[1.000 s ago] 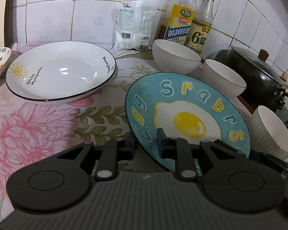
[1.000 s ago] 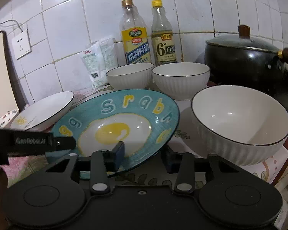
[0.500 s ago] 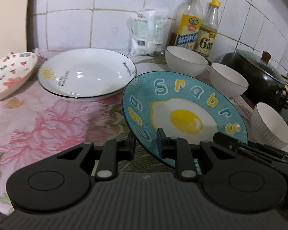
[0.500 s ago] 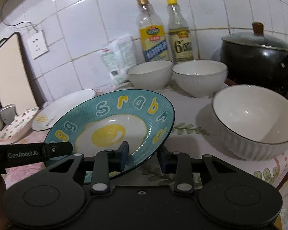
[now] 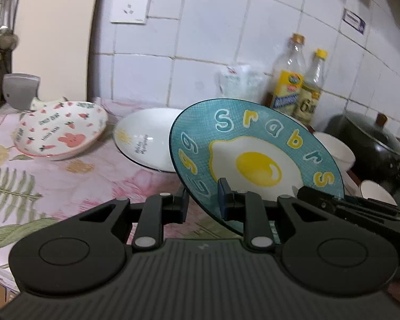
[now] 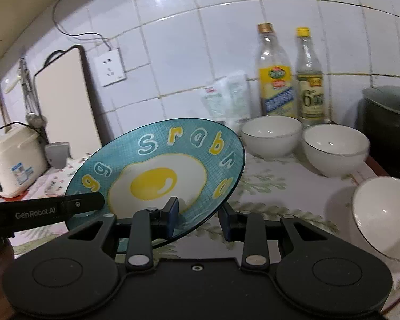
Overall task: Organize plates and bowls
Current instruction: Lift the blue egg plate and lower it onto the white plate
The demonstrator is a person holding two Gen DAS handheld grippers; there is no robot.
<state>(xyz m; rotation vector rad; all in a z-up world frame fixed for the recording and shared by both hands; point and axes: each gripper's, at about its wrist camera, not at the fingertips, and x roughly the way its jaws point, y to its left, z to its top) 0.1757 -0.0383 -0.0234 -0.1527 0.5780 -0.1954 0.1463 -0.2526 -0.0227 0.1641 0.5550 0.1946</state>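
Left gripper (image 5: 201, 201) clenched on near rim of egg plate (image 5: 256, 160); right gripper (image 6: 198, 217) clamps opposite rim; plate tilted, clear of bench (image 5: 66, 176); risk: uneven pull slips rim, plate drops onto white plate (image 5: 144, 138) ahead-left

Readable text:
- blue plate (image 5: 256, 160): raised letters "Srabrs" along the far rim, "egg" down the near-left side, around a fried-egg picture.
- left gripper (image 6: 44, 210) arm, seen from the right wrist view: "GenRobot.AI".
- vinegar bottle (image 6: 310, 90): big "6°" on the label; the rest is too small.
- oil bottle (image 6: 276, 80): yellow label, print blurred.
- white plate (image 5: 144, 138), pink plate (image 5: 61, 130): small lettering, unreadable.
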